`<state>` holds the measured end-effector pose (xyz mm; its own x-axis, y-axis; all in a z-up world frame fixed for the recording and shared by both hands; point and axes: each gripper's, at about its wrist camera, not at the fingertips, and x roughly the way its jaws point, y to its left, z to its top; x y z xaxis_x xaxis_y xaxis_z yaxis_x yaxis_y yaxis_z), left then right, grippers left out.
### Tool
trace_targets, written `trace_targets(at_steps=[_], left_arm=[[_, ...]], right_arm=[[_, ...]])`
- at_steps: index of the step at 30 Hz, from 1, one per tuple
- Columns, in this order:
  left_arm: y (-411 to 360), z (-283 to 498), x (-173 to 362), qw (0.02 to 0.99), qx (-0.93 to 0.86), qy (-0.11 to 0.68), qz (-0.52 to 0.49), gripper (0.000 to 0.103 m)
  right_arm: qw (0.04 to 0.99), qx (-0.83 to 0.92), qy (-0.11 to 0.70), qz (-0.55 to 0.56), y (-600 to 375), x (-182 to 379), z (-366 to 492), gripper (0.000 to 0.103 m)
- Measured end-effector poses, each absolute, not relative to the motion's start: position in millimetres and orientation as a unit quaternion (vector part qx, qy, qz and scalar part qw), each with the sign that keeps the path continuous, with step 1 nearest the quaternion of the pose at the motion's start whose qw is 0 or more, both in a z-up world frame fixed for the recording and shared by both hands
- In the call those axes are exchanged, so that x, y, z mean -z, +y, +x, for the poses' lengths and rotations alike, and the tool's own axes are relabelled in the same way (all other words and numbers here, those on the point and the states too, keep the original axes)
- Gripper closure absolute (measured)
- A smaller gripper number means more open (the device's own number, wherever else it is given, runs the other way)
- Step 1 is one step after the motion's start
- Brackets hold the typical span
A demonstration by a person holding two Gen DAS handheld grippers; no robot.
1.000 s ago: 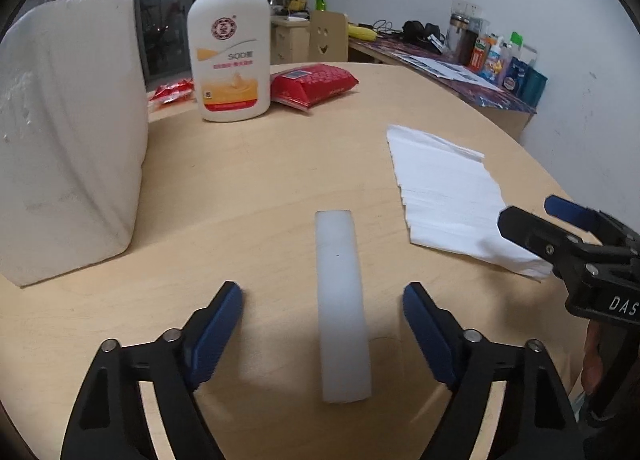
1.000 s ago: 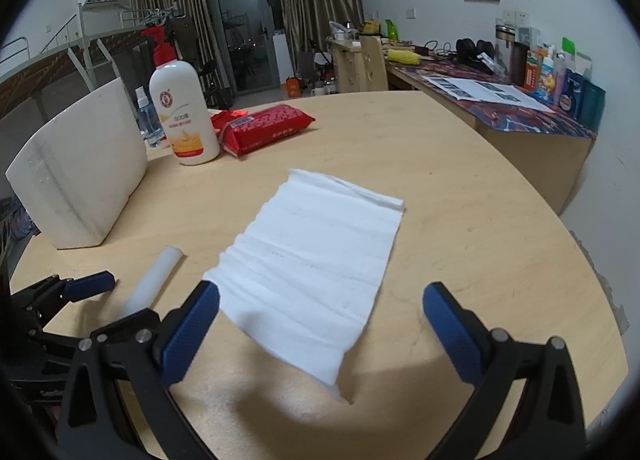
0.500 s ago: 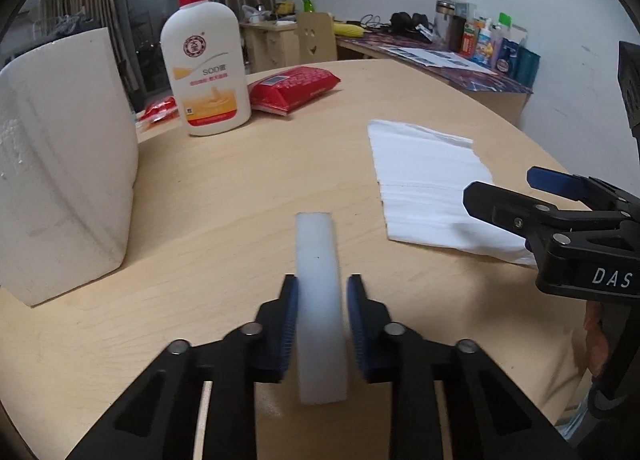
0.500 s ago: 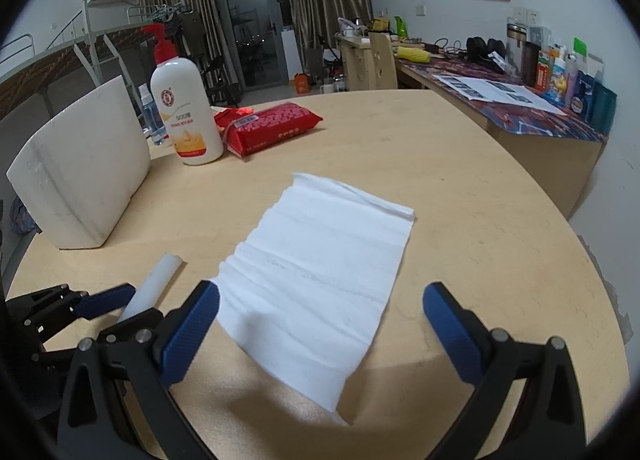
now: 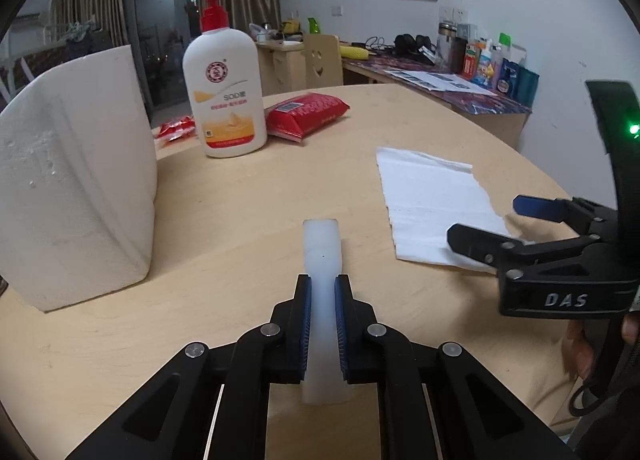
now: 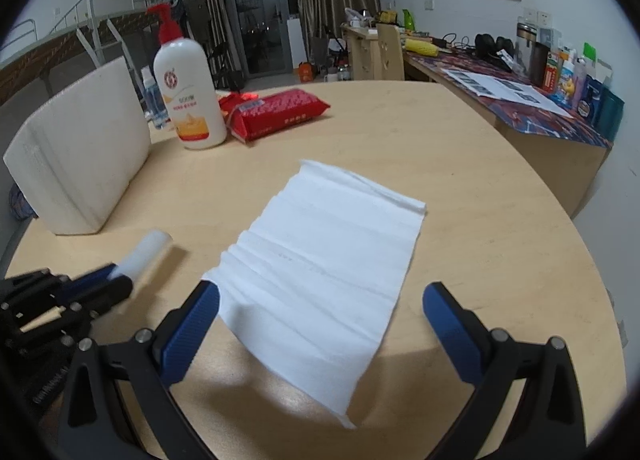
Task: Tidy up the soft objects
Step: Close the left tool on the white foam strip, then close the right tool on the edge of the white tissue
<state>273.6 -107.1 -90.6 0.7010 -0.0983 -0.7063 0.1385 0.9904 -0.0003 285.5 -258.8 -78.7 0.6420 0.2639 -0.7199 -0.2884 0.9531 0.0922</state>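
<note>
A white foam strip (image 5: pixel 322 248) lies lengthwise on the round wooden table (image 5: pixel 248 204), and my left gripper (image 5: pixel 323 282) is closing on it. Both blue pads press its sides near the close end, and the far end sticks out ahead. The right wrist view shows the same strip (image 6: pixel 146 248) at the lower left with the left gripper (image 6: pixel 108 280) around it. A flat white tissue sheet (image 6: pixel 328 260) lies to the right of the strip. My right gripper (image 6: pixel 322 294) stands open over the sheet's near edge with nothing between its pads. From the left wrist it appears as the right gripper (image 5: pixel 486 217) above the tissue (image 5: pixel 432 204).
A big white foam block (image 5: pixel 76 180) stands at the left. Behind it are a lotion pump bottle (image 5: pixel 224 100) and a red wipes pack (image 5: pixel 306 112). The table's curved edge runs close on the right, with a cluttered desk (image 6: pixel 540 112) beyond it.
The left jaws went from wide open around the strip to pressed on its sides. The right gripper stayed open and hardly moved.
</note>
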Motion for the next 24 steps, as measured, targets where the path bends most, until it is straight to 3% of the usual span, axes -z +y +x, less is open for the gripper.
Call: trace_targets(at_steps=[24], left_arm=[[-85,264,82,0.926,0.072,0.371,-0.002,0.091]], right_arm=[[0.885,-0.146,0.437,-0.066,-235,95,303,0.0]])
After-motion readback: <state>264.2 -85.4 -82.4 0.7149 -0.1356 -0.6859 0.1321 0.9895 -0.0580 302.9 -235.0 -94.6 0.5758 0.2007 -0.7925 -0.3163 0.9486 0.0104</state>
